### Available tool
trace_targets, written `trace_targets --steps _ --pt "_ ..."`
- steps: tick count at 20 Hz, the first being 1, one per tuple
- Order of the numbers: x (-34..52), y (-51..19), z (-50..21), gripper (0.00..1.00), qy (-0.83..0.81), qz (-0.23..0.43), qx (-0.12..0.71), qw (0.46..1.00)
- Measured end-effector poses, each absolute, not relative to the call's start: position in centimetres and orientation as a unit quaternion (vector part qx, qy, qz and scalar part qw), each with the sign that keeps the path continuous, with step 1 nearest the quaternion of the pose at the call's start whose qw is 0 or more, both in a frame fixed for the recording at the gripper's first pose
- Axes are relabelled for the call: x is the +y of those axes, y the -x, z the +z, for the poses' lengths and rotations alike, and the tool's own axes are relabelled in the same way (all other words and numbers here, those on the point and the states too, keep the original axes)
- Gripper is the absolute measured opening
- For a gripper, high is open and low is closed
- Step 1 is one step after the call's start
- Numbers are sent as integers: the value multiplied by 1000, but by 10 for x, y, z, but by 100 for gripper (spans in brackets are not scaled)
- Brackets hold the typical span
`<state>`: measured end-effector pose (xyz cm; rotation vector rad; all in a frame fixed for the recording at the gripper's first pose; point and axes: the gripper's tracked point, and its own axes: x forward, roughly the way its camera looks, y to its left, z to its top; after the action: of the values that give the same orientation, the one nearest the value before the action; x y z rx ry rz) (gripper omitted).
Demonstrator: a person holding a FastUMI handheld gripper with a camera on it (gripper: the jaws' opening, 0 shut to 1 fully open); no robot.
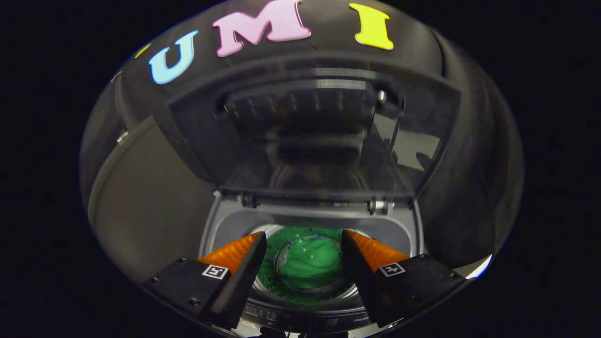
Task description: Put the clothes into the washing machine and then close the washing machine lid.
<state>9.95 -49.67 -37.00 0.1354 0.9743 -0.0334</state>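
Green clothes down in the washing machine drum, hand-held gripper released and empty above the opening, so next likely reach up behind raised lid, hook top edge, swing down gently

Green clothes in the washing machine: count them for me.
1. A green garment lies bunched in the drum, seen between the open tongs, under the raised lid. More may be hidden beneath it.
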Motion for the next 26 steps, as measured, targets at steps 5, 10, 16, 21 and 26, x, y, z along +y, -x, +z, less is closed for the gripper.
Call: trace_targets --steps 5,10,16,21,26 --pt "-503 -197 -261 99 -55 -9 334 941" --pt "-526 -280 -281 99 -19 -36 328 944" --pt "-526 -288 -337 99 -30 -41 312 949" --pt "-526 -292 -329 99 -31 -32 301 953" --pt "-525 -293 -328 99 -31 -25 295 955"
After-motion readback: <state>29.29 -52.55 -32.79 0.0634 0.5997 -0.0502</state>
